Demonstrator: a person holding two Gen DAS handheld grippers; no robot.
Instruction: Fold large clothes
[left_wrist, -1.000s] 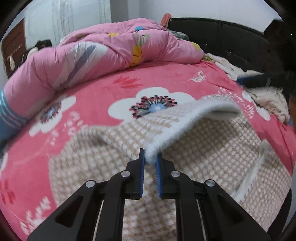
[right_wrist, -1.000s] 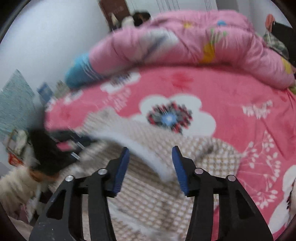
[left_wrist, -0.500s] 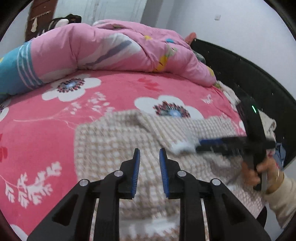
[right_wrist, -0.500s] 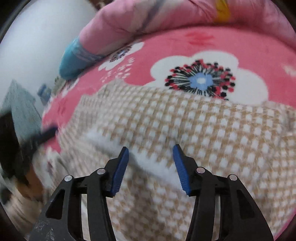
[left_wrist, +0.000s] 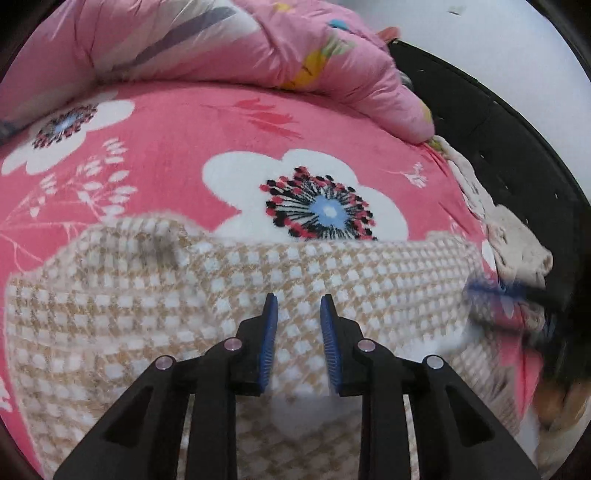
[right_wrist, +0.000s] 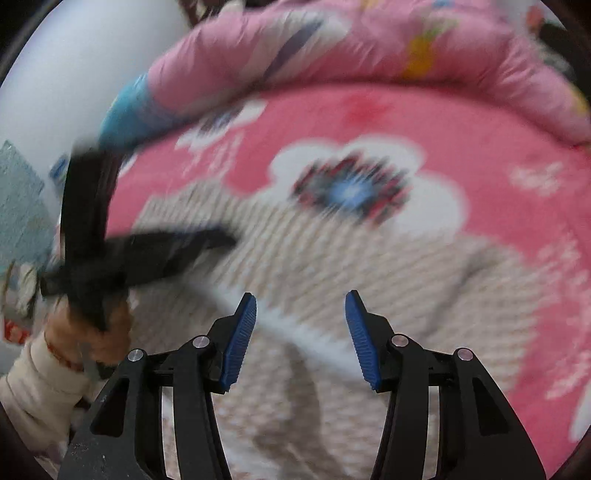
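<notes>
A beige and white checked fleece garment (left_wrist: 147, 295) lies spread on the bed, with a folded layer on top. My left gripper (left_wrist: 298, 297) hovers just above its middle. Its jaws are opening and nothing is between them. In the right wrist view the same garment (right_wrist: 388, 266) is blurred, and a white hem strip (right_wrist: 295, 328) runs beneath my right gripper (right_wrist: 302, 294). That gripper is open and its pads are clear of the cloth. The left gripper (right_wrist: 155, 251) shows there as a black blur in a person's hand (right_wrist: 92, 332).
The pink flowered bedsheet (left_wrist: 184, 129) covers the bed. A bunched pink duvet (left_wrist: 258, 48) lies along the far side. A black bed frame (left_wrist: 498, 122) curves on the right, with a cream pile of clothes (left_wrist: 517, 251) against it.
My left gripper let go of the white hem it was pinching and its jaws parted. The lifted flap now lies flat. Both grippers have come down closer to the garment.
</notes>
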